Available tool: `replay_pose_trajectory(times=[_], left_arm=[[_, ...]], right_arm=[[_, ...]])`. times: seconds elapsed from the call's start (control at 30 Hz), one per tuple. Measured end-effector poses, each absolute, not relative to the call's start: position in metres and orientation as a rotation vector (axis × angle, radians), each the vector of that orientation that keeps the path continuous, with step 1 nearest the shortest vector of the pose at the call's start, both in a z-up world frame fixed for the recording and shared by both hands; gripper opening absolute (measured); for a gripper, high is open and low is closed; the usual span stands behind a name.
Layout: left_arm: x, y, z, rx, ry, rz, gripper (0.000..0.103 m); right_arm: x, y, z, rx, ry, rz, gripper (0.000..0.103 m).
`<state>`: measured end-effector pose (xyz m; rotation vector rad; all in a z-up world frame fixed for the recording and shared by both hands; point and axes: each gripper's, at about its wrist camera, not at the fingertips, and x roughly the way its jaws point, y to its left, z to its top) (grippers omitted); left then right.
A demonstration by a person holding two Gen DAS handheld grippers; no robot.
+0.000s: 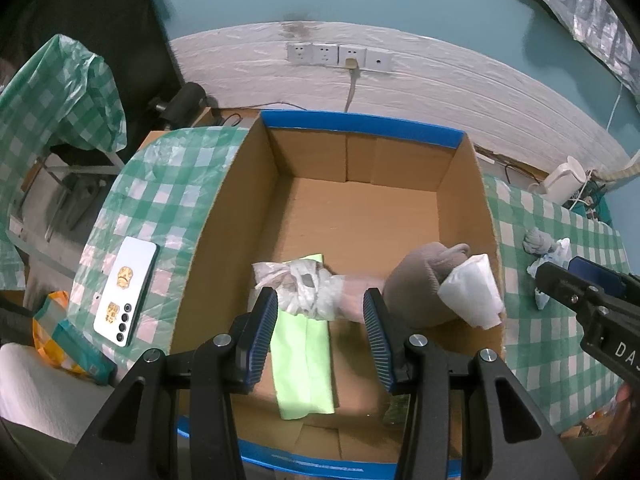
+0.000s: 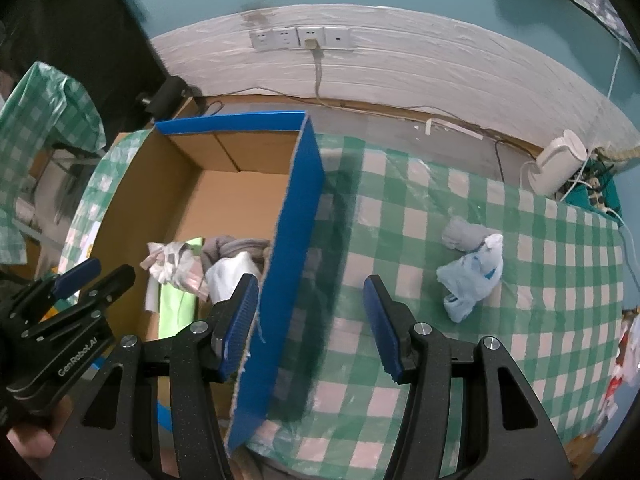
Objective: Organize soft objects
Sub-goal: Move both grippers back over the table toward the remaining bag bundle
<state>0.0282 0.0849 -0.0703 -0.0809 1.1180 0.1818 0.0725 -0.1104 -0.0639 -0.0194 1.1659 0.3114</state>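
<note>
A cardboard box with blue outer walls stands on the checked table. Inside lie a green cloth, a knotted white plastic bag, a grey-brown sock bundle and a white cloth. My left gripper is open and empty, hovering over the bag and green cloth. My right gripper is open and empty, straddling the box's right wall. On the table to the right lie a grey sock ball and a pale blue plastic bag, beyond the right gripper.
A white phone lies on the tablecloth left of the box, with a snack packet and white cloth nearby. A white kettle and cables sit at the far right. Wall sockets are behind.
</note>
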Motion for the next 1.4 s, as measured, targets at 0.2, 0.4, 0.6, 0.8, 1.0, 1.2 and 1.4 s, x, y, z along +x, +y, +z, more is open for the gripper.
replay_pose_trajectory(times=[0.2,0.4,0.6,0.8,1.0,1.2,1.4], left_arm=[[0.029,0.07,-0.066,-0.066,1.108,0.162,0.045],[0.031,0.052,-0.06,-0.05,1.094,0.143,0.046],[0.033,0.028,-0.059,-0.01,1.092,0.117,0.046],[0.035,0.007,-0.058,0.019,1.089,0.093,0.046],[0.039,-0.009,-0.055,0.021,1.088,0.075,0.047],[0.041,-0.034,-0.053,0.057,1.068,0.043,0.055],[0.049,-0.058,-0.06,0.078,1.081,0.01,0.055]], right_arm=[[0.072,-0.126,-0.063,-0.001,1.167,0.293,0.055],[0.071,-0.145,-0.062,0.025,1.163,0.275,0.056],[0.069,-0.169,-0.063,0.05,1.162,0.238,0.056],[0.068,-0.193,-0.066,0.07,1.167,0.196,0.056],[0.068,-0.216,-0.069,0.093,1.175,0.162,0.056],[0.069,-0.235,-0.072,0.113,1.177,0.133,0.057],[0.075,-0.254,-0.079,0.14,1.186,0.093,0.06]])
